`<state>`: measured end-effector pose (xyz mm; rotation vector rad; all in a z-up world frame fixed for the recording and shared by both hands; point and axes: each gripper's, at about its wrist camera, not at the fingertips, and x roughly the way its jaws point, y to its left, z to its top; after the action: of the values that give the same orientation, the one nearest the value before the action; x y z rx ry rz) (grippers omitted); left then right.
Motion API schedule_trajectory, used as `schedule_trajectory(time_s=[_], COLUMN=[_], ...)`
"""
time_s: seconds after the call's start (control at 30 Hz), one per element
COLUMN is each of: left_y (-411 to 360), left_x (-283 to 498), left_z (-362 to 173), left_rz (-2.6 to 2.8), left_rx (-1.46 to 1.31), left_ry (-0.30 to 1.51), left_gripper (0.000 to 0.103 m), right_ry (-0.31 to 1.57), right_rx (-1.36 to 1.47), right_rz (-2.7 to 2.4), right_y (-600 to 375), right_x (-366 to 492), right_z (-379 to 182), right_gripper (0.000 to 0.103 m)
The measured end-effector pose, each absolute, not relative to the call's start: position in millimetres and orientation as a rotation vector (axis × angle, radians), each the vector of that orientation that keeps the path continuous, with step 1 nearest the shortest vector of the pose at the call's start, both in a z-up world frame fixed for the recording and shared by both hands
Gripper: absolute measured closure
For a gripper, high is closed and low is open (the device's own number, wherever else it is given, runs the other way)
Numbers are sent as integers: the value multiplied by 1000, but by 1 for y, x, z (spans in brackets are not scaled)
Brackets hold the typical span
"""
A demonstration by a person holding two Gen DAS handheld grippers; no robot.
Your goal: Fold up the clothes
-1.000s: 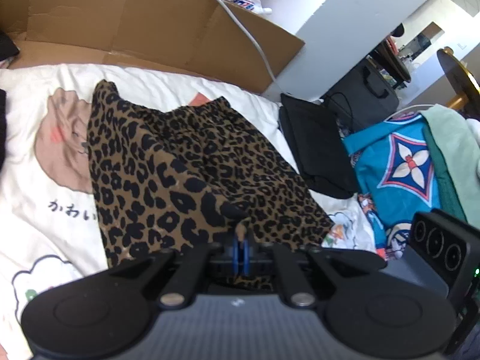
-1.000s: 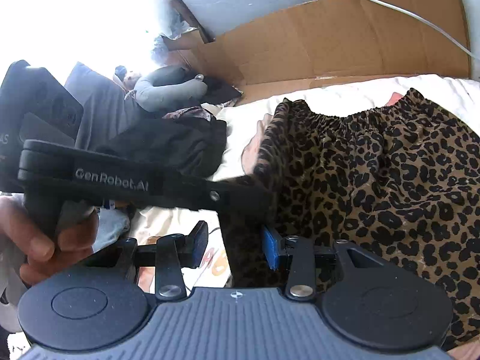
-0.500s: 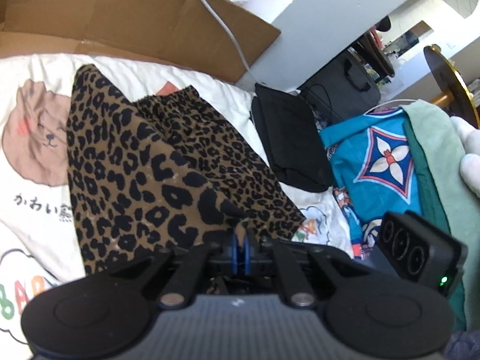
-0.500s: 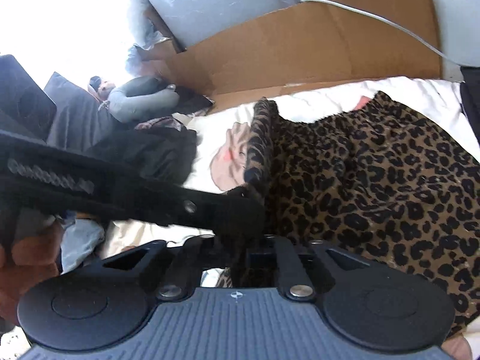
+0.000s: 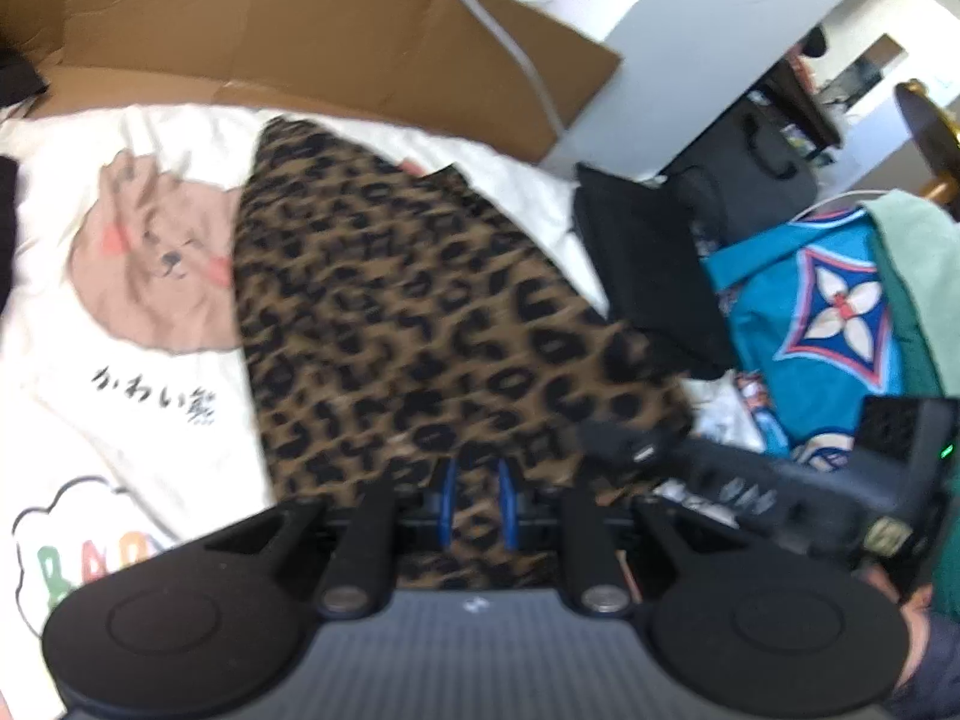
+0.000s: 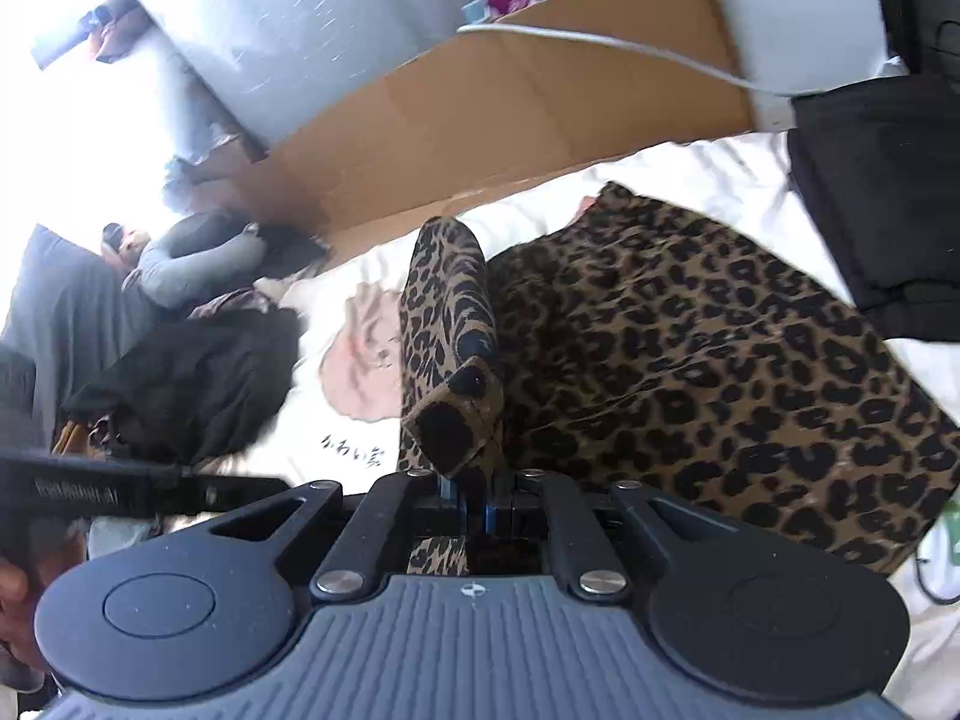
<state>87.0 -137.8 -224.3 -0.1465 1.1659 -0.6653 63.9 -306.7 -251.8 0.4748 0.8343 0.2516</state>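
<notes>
Nearest to us, the left tongs (image 5: 477, 504) have their blue pads a little apart and the jaws are opening; the edge of the leopard-print skirt (image 5: 420, 324) lies between and under them, but the pads do not press it. The right tongs (image 6: 474, 501) are clenched on a corner of the same skirt, and this corner stands up from the jaws as a raised fold. Beside the right tongs, at the left, we see the black body of the other tool and a bit of a hand (image 6: 15, 594). The skirt lies spread on a white bed sheet (image 5: 138, 420) with a printed bear (image 5: 156, 258). Further to the right there is a black folded cloth (image 5: 648, 276) and a blue patterned fabric (image 5: 804, 324). Behind the bed stands brown cardboard (image 5: 312, 24).
</notes>
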Motion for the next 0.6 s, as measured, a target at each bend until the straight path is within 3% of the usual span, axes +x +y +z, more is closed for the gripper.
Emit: schedule_trajectory(time_s=[0.6], left_y=[-141], left_x=[64], left_z=[-286], left_rz=[-580], left_rx=[-18], left_ry=[1303], left_gripper=[86], right_ry=[838], right_rx=[576], right_rz=[94], right_y=[-382], right_x=[74], right_z=[-290], right_gripper=[102])
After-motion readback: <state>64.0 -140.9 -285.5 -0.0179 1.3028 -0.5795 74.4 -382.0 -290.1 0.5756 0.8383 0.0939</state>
